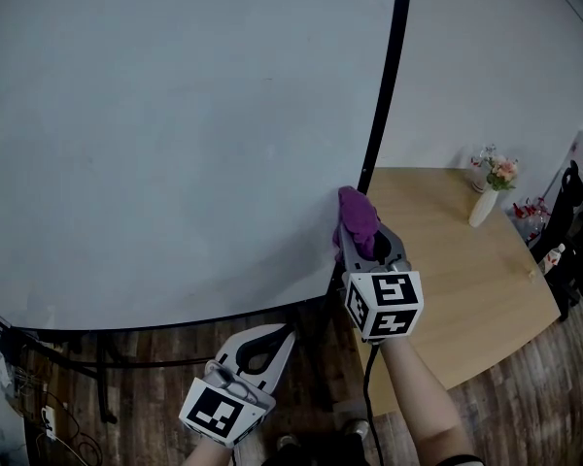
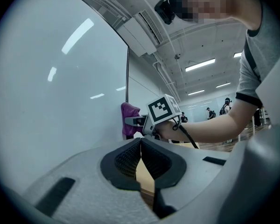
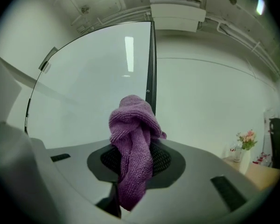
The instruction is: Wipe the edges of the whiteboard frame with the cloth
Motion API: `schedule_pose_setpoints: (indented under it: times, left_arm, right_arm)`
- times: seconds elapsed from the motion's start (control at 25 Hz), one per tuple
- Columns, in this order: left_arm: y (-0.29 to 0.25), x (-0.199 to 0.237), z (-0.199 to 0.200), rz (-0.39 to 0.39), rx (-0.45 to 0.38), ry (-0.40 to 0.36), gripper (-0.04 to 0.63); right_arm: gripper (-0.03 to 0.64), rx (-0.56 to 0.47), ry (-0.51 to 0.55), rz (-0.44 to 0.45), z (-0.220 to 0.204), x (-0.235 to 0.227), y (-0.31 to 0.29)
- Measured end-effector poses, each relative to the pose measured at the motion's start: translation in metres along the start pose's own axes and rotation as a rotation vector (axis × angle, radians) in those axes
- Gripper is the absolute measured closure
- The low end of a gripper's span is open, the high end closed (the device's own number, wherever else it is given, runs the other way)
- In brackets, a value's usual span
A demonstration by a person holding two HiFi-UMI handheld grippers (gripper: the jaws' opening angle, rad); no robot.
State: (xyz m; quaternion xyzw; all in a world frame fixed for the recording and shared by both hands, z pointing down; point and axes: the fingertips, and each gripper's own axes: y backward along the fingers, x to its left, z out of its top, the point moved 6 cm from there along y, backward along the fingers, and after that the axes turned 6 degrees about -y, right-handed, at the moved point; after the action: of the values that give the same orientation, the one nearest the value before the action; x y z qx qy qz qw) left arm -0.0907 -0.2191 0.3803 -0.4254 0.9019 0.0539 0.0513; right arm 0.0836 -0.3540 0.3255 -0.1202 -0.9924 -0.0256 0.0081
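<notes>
In the head view, the right gripper [image 1: 361, 233] was clamped on a purple cloth [image 1: 357, 216]. The cloth sat right at the black frame [image 1: 387, 85] on the right side of the whiteboard [image 1: 175, 134]. The left gripper [image 1: 284, 336] was lower down, under the board's bottom edge. A wooden table [image 1: 447, 289] stood to the right.

In the left gripper view, its jaws were pressed together with nothing in them.

In the right gripper view, the cloth was bunched up between the jaws, with the frame just behind it.

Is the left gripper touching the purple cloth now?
Apart. The head view shows the left gripper well below the purple cloth, with a plain gap between them.
</notes>
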Motion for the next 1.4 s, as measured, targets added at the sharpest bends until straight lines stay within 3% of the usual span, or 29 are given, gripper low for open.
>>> schedule_pose_setpoints:
  times: [0.64, 1.4]
  left_arm:
    - [0.006, 0.004, -0.013, 0.02, 0.008, -0.027, 0.578]
    - [0.015, 0.006, -0.044, 0.019, 0.086, 0.062, 0.578]
  right_arm:
    - [0.518, 0.081, -0.046, -0.013, -0.058, -0.001, -0.002]
    - [0.518, 0.209, -0.098, -0.04, -0.138, -0.001, -0.003]
